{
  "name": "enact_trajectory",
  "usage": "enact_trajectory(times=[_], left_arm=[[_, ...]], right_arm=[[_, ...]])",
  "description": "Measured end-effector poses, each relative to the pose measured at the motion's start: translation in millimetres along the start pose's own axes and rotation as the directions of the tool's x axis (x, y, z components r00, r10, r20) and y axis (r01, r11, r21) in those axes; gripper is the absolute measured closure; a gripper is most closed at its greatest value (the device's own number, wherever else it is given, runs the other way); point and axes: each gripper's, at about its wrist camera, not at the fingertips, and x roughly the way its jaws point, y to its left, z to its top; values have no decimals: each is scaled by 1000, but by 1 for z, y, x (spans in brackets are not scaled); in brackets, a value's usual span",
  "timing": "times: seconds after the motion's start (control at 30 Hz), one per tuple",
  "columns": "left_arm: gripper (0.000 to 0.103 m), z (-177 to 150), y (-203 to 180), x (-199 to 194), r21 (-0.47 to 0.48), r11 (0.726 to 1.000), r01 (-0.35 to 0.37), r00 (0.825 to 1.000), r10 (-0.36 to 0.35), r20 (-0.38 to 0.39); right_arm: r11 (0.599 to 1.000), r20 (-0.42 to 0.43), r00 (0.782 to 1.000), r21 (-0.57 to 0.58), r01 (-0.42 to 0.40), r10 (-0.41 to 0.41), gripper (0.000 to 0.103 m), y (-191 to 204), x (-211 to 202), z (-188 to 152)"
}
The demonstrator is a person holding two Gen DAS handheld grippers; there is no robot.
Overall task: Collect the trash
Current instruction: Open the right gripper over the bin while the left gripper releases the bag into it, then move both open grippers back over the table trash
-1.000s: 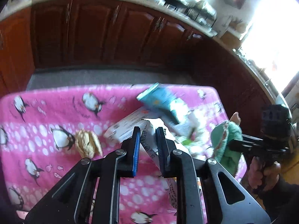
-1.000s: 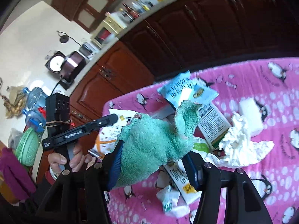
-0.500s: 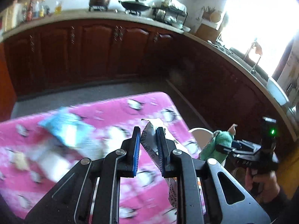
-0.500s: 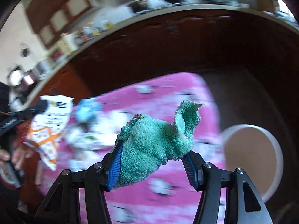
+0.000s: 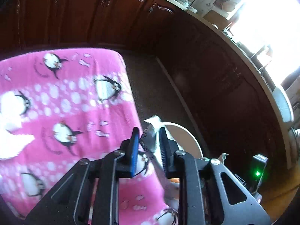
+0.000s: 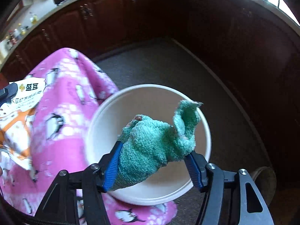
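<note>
Both wrist views look steeply down, close, sharing the white bin [image 6: 105, 120] and pink cloth [image 5: 56, 97]

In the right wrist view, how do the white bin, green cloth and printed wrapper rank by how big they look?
1. White bin
2. Green cloth, though it is nearer the camera
3. Printed wrapper, partly cut off at the edge

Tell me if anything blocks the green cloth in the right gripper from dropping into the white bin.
Nothing visible does. The green cloth, clamped in the right gripper, hangs directly over the open white bin, whose visible inside looks bare. The pink blanket lies beside the rim.
</note>
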Motion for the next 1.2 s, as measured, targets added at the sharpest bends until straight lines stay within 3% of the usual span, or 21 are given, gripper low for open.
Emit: enact_trajectory(times=[0.03,0.07,0.1,0.17,0.37,0.53,0.73,0.97,1.2], left_arm=[[58,-2,-3,4,7,1000,0,1000,0,-2],[42,-4,-6,7,13,1000,4,1000,-4,-1],[39,-9,-7,7,12,1000,28,1000,-28,0],[39,-11,-8,6,26,999,47,999,-46,-11],[39,-17,12,-34,83,997,6,1000,-9,27],[39,-24,42,-83,103,991,-83,992,72,105],[39,-39,81,-139,111,968,-223,961,200,191],[39,-49,125,-185,73,942,-328,922,302,241],[38,-59,165,-219,3,922,-388,888,373,268]], right_arm=[[1000,0,1000,10,11,-11,36,-6,3,1],[1000,-2,1000,17,11,-11,34,-10,4,2],[1000,1,1000,22,6,-6,32,-12,3,3],[1000,17,1000,21,9,-9,25,-14,0,4],[998,46,998,57,-40,37,24,-9,-6,2],[997,97,993,22,-68,65,24,29,-22,-4],[996,183,979,-50,-77,85,23,79,-54,-10],[988,231,964,-113,-106,129,20,137,-82,-20],[973,251,947,-170,-159,199,20,191,-106,-29]])
